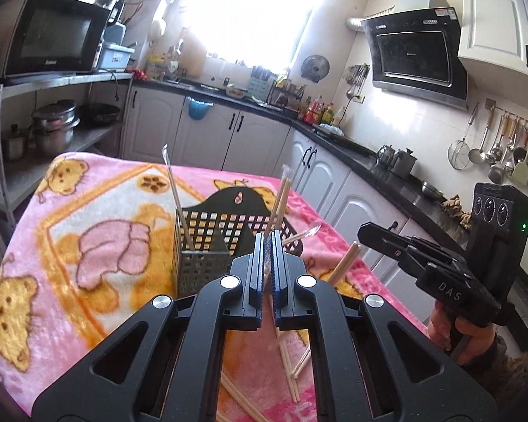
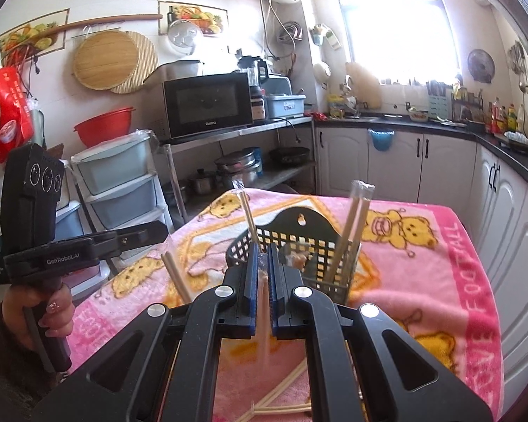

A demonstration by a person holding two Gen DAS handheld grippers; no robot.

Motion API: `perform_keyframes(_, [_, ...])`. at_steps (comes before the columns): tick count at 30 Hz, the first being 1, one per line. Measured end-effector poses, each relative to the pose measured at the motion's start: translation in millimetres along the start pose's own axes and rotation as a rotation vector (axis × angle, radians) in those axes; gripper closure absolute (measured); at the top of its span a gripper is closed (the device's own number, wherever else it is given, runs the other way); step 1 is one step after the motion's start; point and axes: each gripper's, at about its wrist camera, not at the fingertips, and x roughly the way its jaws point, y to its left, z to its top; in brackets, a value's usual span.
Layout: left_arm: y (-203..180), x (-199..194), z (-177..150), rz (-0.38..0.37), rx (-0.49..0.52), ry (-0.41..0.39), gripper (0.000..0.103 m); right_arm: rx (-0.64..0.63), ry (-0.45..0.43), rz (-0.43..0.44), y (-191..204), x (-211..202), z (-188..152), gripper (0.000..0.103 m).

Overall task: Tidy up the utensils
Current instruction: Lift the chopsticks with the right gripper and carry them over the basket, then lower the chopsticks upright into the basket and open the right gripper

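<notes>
The left gripper [image 1: 266, 242] and right gripper [image 2: 263, 253] each pinch thin, light wrapped wooden chopsticks [image 1: 266, 263] mid-stick; black mesh basket [image 1: 236, 225] at twelve o'clock.

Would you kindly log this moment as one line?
left tool: shut on wrapped chopsticks | right tool: shut on wrapped chopsticks | black basket: holds chopsticks | loose chopsticks: on blanket

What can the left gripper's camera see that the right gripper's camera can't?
Only the left wrist view shows the range hood and the ladles hanging on the wall. Only the right wrist view shows the red basin, the drawer unit and the round wooden boards. Both share the microwave, the black utensil basket on the pink blanket, and loose chopsticks.
</notes>
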Motion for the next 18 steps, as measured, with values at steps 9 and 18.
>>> perform_keyframes(9, [-2.7, -10.4, 18.3, -0.003, 0.026, -0.055, 0.101, -0.031, -0.042, 0.019, 12.3, -6.3, 16.3, 0.098])
perform_keyframes(18, [-7.6, -19.9, 40.2, -0.01, 0.047, -0.117, 0.101, -0.06, -0.075, 0.046, 24.2, -8.2, 29.2, 0.098])
